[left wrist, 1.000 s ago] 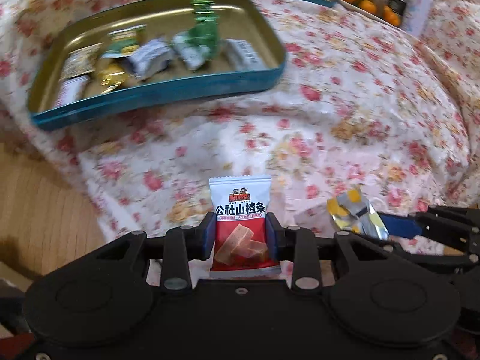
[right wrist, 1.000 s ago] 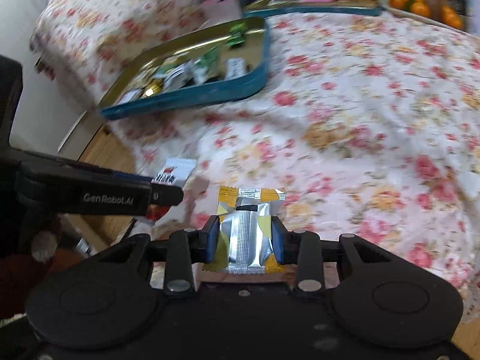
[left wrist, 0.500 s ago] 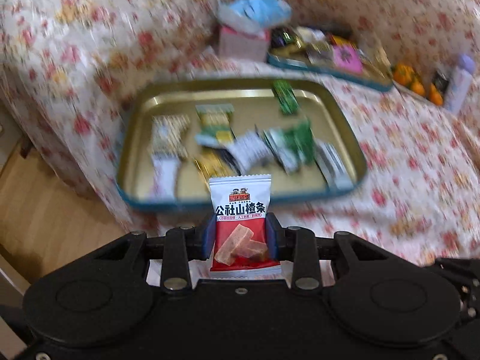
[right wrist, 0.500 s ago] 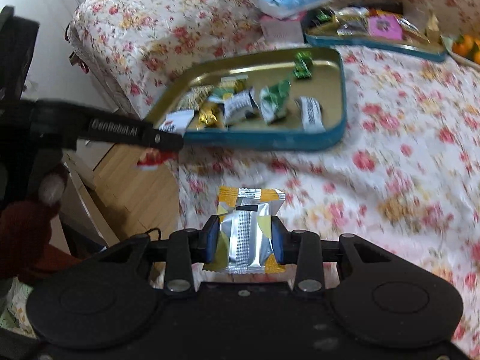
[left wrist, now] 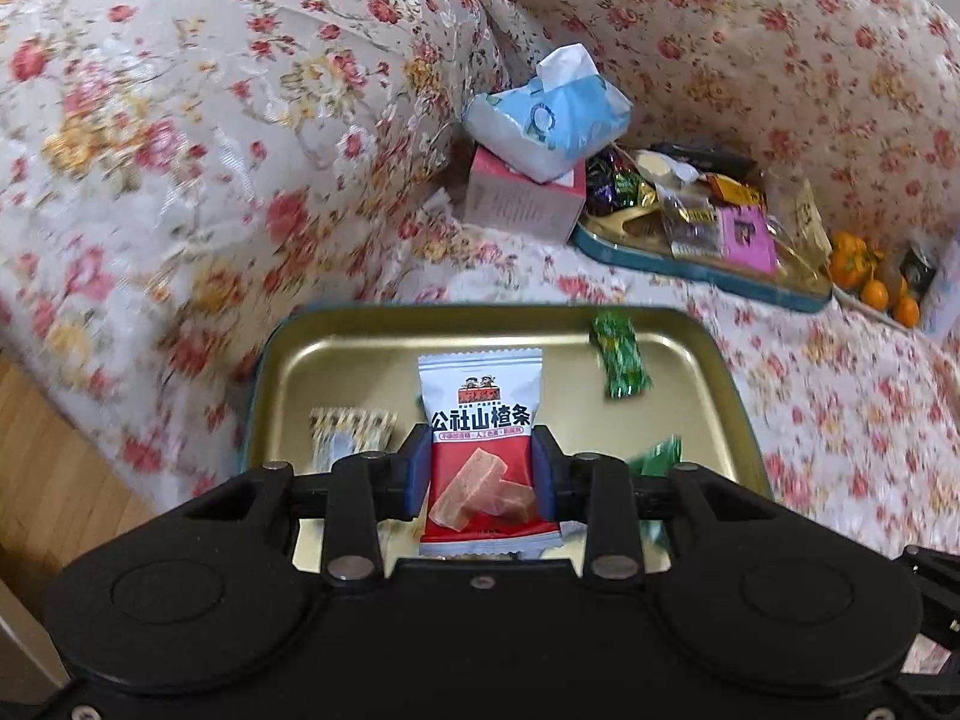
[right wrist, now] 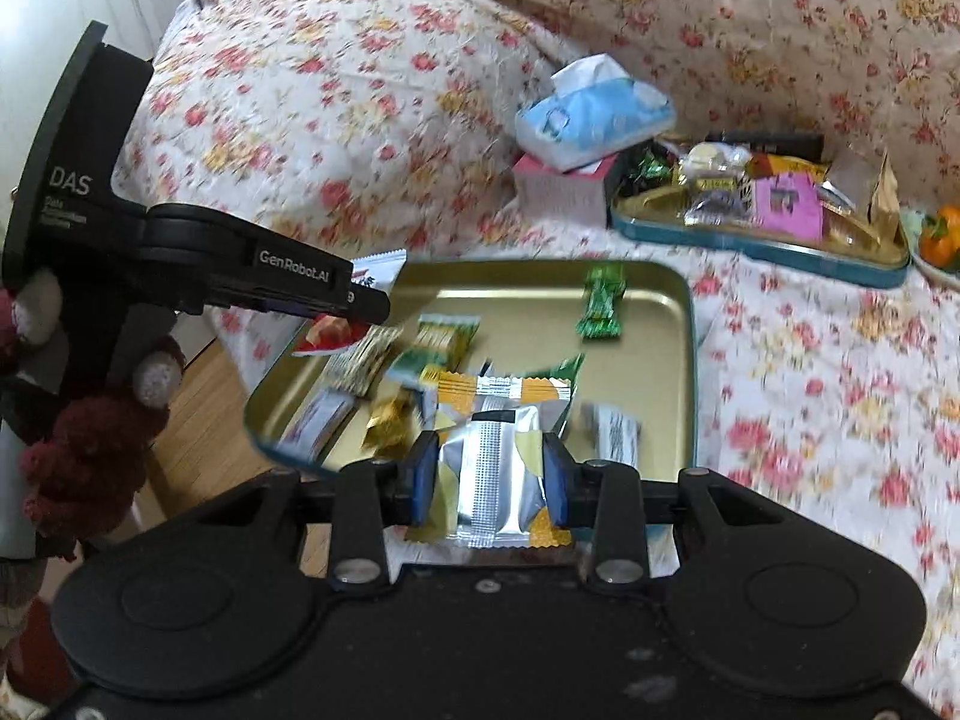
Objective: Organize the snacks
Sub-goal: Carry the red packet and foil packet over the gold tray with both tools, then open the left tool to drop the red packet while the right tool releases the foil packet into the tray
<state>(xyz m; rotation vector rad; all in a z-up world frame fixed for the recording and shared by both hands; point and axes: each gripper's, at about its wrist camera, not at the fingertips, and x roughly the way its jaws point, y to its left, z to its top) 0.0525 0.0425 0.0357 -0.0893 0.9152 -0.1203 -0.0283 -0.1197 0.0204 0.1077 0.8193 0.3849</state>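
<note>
The left gripper is clamping a red-and-white hawthorn snack packet between its blue pads, holding it upright above the near end of a gold tray with a teal rim. The tray is lying on a floral bedspread. In the right wrist view, this gripper is reaching in from the left over the tray's left edge, the packet showing at its tip, and a dark red fuzzy sleeve is showing at the far left.

Inside the tray, a striped packet is lying at the left and a green wrapped candy near the far right corner, among other small wrapped snacks.

The right gripper is squeezing a silver-and-yellow foil packet over the tray's near side.

Further right, beyond the tray, a blue tissue pack is sitting on a pink box, beside a second tray piled with snacks. Oranges are lying at the far right.
</note>
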